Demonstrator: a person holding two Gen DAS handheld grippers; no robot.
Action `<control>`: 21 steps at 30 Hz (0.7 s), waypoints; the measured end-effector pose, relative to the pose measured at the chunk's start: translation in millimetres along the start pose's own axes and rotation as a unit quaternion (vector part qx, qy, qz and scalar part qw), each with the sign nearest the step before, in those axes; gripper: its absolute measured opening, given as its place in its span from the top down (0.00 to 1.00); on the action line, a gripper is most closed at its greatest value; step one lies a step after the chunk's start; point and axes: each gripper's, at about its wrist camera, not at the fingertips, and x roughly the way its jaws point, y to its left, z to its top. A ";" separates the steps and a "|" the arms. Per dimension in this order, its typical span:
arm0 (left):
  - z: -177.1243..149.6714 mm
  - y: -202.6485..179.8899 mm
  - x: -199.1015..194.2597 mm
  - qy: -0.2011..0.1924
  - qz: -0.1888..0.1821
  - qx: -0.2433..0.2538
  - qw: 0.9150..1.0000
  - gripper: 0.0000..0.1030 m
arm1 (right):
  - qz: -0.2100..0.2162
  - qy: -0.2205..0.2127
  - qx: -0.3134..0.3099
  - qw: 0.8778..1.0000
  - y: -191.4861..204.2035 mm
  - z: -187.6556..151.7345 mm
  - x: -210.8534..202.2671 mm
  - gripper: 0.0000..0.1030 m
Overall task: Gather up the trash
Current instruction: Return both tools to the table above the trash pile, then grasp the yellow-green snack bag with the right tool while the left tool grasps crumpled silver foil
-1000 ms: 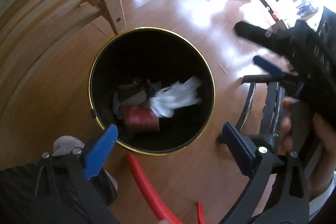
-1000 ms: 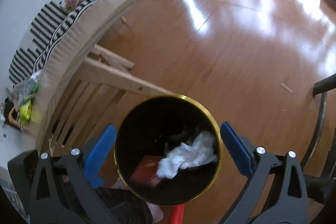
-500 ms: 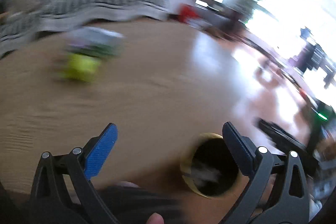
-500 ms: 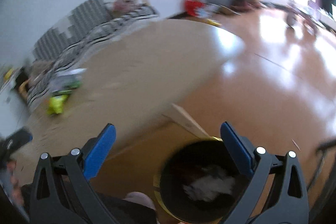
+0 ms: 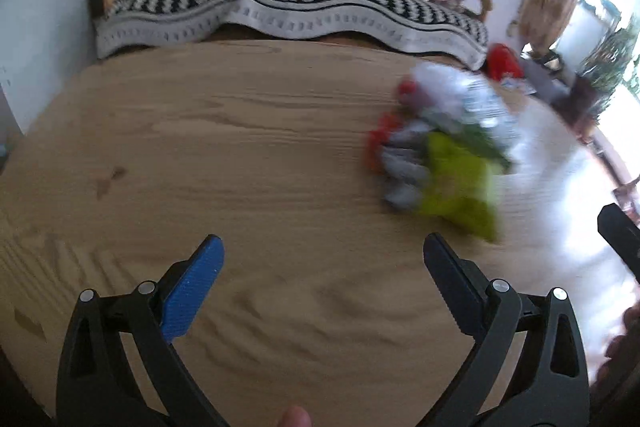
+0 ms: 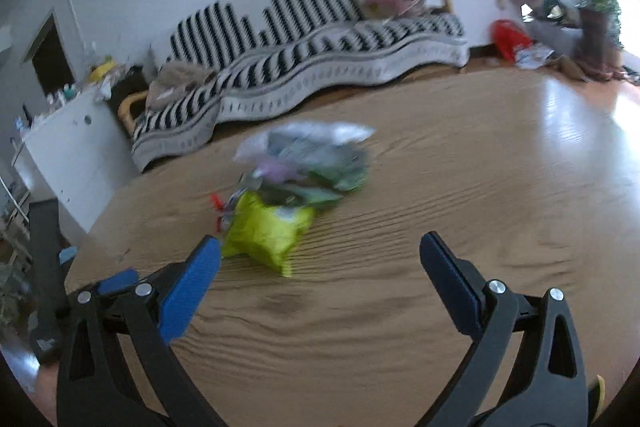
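Here both grippers, left [image 5: 322, 259] and right [image 6: 320, 259], hover spread and empty over the table [image 5: 240, 155]; the blurred trash pile [image 6: 296, 183] lies farther in, near the right gripper's left finger.

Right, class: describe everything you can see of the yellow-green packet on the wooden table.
The yellow-green packet is a crumpled, glossy pouch, seemingly plastic film, and blurred. It lies flat on the wooden table at the near edge of a trash pile, touching the clear and green wrappers behind it and something small and red at its side. No print can be read. In the right wrist view it sits just beyond the right gripper's left fingertip; neither that nor the left gripper touches it.
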 end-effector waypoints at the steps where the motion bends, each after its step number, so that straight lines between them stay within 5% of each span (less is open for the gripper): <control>1: -0.3 3.4 15.7 0.029 0.014 0.003 0.999 0.06 | 0.001 0.018 -0.003 1.000 8.8 -0.6 19.5 0.07; 6: 11.3 4.3 25.2 0.037 -0.032 0.006 0.999 0.06 | 0.019 0.073 0.037 0.996 14.0 -2.4 70.8 0.07; 15: 16.8 16.8 39.6 0.049 -0.034 0.030 0.998 0.06 | 0.013 0.104 0.055 0.993 32.7 10.6 119.2 0.07; 18: 18.4 16.9 40.0 0.050 -0.047 0.027 0.997 0.06 | 0.000 0.104 0.030 0.994 36.4 8.5 120.7 0.25; 21: 21.1 11.7 42.1 0.052 -0.059 0.024 0.997 0.06 | 0.008 0.106 0.033 0.994 27.7 9.0 118.6 0.31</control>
